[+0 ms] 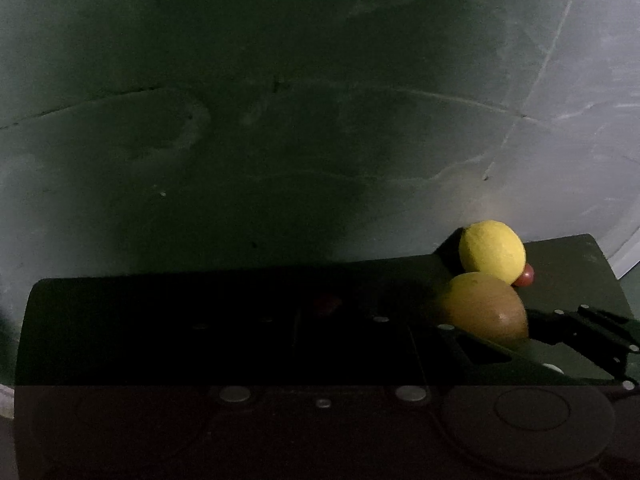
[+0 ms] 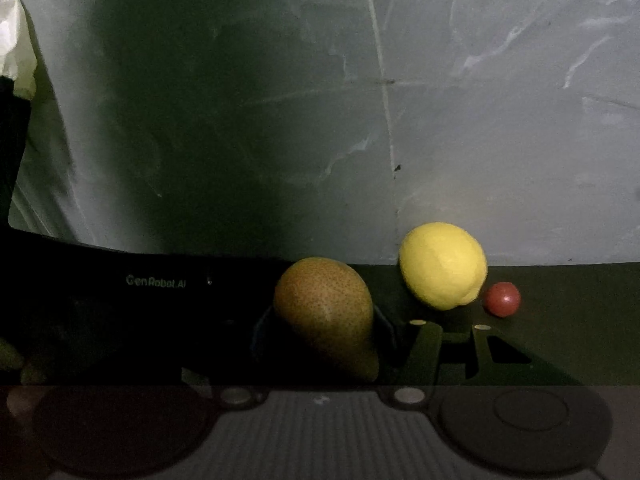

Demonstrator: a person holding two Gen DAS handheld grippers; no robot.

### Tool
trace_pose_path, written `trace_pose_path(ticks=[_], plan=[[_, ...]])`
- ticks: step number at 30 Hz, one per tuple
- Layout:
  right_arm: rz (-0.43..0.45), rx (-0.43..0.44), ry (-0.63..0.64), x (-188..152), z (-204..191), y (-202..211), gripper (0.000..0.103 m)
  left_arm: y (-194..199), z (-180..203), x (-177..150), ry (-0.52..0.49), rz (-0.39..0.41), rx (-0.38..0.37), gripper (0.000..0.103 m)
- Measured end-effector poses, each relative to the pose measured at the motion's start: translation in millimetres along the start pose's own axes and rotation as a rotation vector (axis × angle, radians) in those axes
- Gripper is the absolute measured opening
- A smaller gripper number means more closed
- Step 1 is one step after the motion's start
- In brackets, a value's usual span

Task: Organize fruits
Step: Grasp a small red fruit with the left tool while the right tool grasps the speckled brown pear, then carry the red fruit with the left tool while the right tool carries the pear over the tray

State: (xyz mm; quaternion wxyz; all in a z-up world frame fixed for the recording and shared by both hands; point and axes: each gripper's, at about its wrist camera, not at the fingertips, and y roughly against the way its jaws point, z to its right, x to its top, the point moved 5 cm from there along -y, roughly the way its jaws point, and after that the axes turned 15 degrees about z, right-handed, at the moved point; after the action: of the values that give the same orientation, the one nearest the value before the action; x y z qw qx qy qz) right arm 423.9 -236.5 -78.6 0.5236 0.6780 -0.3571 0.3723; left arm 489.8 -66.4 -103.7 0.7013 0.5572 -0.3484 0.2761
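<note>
You're early in this one, as far as the views show. Three fruits lie loose and close together on the dark green worktop (image 2: 568, 320), with no bowl, basket or tray in sight to receive them, so nothing looks sorted yet.

The speckled brown-green pear (image 2: 326, 316) lies on its side, nearest your right camera. Just behind it to the right is the bright yellow lemon (image 2: 443, 266). The small glossy red round fruit (image 2: 502, 299) is just beside the lemon, apart from it in the right view and tucked behind it in the left view. All three sit near the back edge of the worktop, in front of a grey marbled tiled surface (image 2: 500, 120).

Your right claw (image 1: 560, 320) reaches in beside the pear. Dim shapes flank the fruit on both sides in the right view, but it is too dark to tell whether the claw is pinching it or merely bracketing it. Your left claw (image 2: 168, 304) is a black mass left of the pear, and I cannot tell how its fingers stand.

Judging by this, all three fruits are left to place, and the pear looks like the one in hand.
</note>
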Motion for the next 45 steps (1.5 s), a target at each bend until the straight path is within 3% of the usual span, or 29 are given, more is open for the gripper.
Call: trace_pose_path(ticks=[12, 27, 45], plan=[[0.028, -0.054, -0.024, -4, -4, 52, 0.059, 37, 13, -19, -0.003, -0.001, -0.044, 0.023], [-0.014, -0.089, -0.065, -42, -15, 110, 0.059, 66, 38, -54, -0.034, -0.057, -0.115, 0.023], [-0.069, -0.1, -0.082, -72, -26, 133, 0.059, 87, 45, -83, -0.067, -0.124, -0.145, 0.023]])
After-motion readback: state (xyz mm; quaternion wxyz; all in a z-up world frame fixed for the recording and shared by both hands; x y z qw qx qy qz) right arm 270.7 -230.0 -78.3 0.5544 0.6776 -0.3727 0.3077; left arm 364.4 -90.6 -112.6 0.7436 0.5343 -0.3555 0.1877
